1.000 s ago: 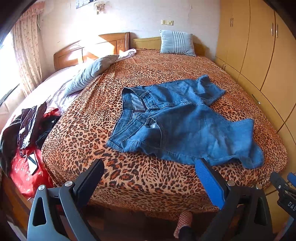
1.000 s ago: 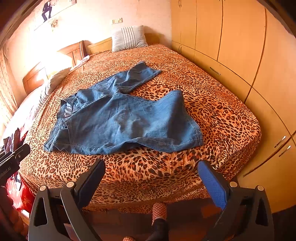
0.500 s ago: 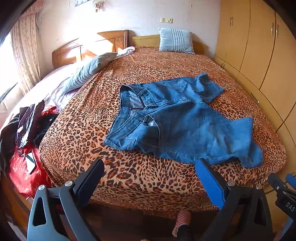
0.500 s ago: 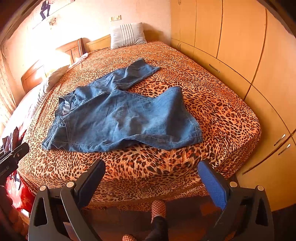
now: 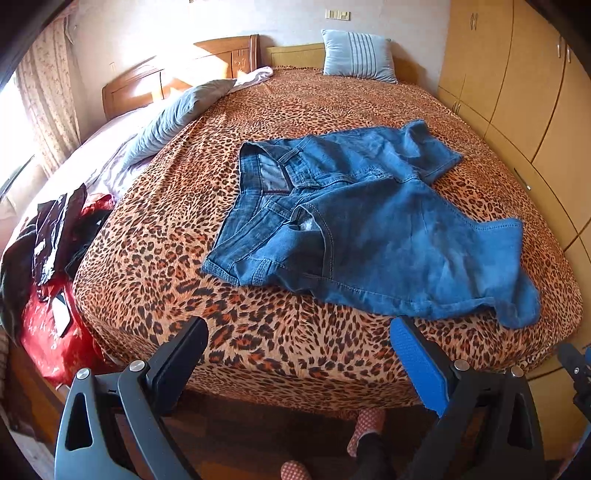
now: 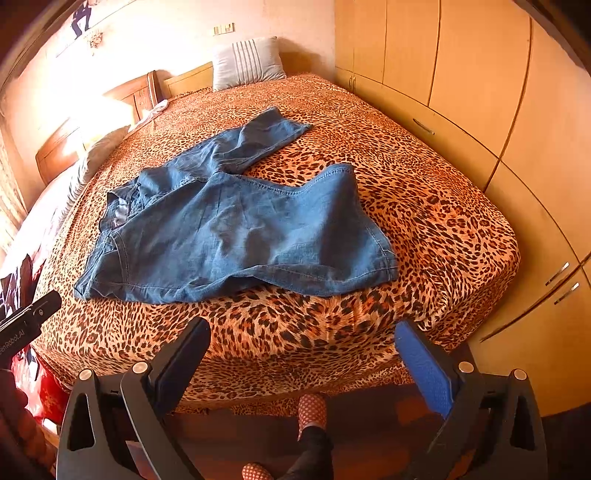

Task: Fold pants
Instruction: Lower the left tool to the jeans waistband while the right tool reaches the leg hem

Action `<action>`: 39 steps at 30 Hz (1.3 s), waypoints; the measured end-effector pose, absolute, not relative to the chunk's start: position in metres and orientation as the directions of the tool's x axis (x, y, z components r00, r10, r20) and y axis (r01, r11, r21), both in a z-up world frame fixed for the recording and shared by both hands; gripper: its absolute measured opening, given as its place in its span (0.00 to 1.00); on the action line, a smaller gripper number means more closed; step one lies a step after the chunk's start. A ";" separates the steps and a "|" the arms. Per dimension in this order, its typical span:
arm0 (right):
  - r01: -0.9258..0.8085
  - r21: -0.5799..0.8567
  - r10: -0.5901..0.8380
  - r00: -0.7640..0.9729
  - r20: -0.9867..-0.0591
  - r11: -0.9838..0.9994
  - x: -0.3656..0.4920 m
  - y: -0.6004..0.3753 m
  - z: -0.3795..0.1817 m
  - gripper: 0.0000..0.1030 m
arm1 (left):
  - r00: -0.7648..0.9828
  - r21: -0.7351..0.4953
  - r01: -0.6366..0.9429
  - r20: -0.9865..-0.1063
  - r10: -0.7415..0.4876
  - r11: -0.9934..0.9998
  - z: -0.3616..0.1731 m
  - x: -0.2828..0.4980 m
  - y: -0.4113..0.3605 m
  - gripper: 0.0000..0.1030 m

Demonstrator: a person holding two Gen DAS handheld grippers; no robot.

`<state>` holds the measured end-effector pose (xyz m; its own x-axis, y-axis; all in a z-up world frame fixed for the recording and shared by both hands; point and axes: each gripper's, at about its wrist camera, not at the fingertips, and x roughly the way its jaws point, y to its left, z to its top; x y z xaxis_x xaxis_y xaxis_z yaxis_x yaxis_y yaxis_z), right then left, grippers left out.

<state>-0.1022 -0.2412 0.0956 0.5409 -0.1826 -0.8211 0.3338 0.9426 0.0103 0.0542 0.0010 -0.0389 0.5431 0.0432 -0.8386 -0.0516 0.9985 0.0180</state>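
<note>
Left wrist – blue denim pants (image 5: 369,229) rumpled, legs splayed, unfolded

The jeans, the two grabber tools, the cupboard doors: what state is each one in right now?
Jeans: unfolded, spread on the bed, legs splayed apart, waistband gaping open.
Left gripper: open, holding nothing, short of the bed.
Right gripper: open, holding nothing.
Wardrobe doors: closed.
Striped pillow: propped against the headboard.

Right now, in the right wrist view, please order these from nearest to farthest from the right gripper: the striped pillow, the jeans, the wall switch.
From the right gripper:
1. Jeans, spread on the bed just ahead.
2. Striped pillow, at the headboard, far end.
3. Wall switch, on the wall above the pillow.
</note>
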 end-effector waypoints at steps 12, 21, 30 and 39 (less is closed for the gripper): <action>0.476 0.085 -0.167 0.463 -0.871 0.875 -0.059 -0.375 0.085 0.98 | 0.375 0.038 -0.111 -0.924 0.077 0.993 -0.054 0.218 0.067 0.96; 0.425 0.085 -0.083 0.361 -0.929 0.901 0.002 -0.420 0.031 0.97 | 0.141 -0.096 -0.074 -0.986 -0.085 0.993 -0.100 0.341 0.055 0.97; 0.353 0.070 -0.046 0.309 -0.950 0.933 0.050 -0.429 0.008 0.97 | -0.014 -0.163 -0.025 -0.987 -0.163 0.986 -0.159 0.393 0.039 0.95; 0.431 0.031 -0.086 0.251 -0.964 0.902 0.064 -0.429 -0.004 0.97 | -0.175 -0.299 0.157 -0.947 -0.271 0.941 -0.196 0.413 0.030 0.76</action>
<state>0.0641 -0.4290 -0.0040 0.2507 -0.0864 -0.9642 0.4310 0.9018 0.0313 0.4133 0.0298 -0.1958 -0.1745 -0.2714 -0.9465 0.1573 0.9412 -0.2989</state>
